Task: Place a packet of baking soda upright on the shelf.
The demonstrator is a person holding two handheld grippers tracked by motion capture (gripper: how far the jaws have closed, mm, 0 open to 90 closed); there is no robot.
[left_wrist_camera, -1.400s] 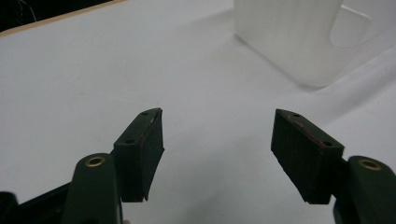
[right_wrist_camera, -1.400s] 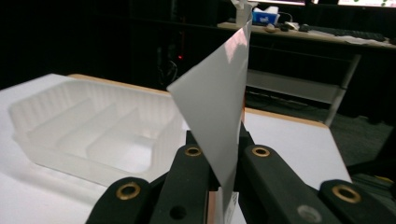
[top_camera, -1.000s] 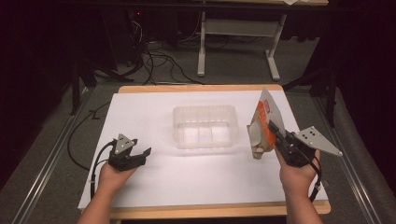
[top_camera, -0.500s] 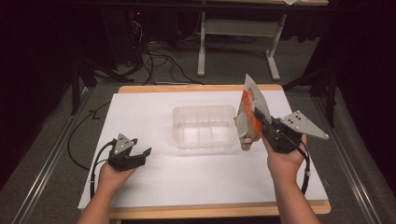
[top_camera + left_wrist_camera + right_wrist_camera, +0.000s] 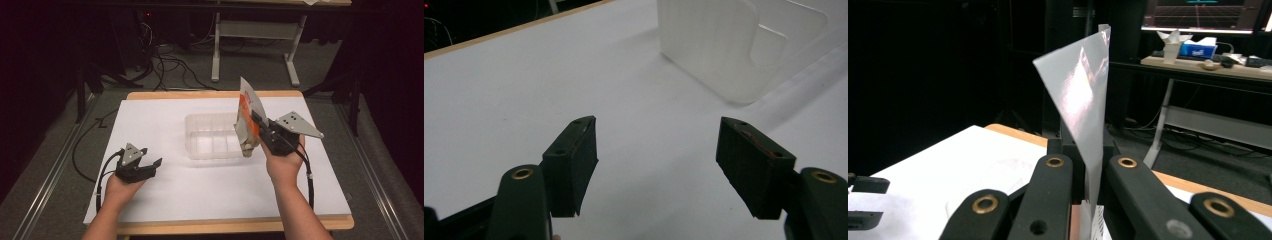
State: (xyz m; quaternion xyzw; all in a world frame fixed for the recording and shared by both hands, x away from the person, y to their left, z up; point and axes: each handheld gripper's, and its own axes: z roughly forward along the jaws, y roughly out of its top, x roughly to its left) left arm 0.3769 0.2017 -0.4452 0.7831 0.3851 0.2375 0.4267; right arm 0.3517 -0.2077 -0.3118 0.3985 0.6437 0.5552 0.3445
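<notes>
Snack pouch (image 5: 248,117) was clamped upright in right gripper (image 5: 256,125), left gripper (image 5: 152,162) gaping idle; best lowered squarely into clear plastic bin (image 5: 212,135).

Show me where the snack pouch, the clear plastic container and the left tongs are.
snack pouch (image 5: 246,111), high view, orange front panel.
clear plastic container (image 5: 192,150), high view, near wall.
left tongs (image 5: 656,167), left gripper view, midway between open jaws.
</notes>
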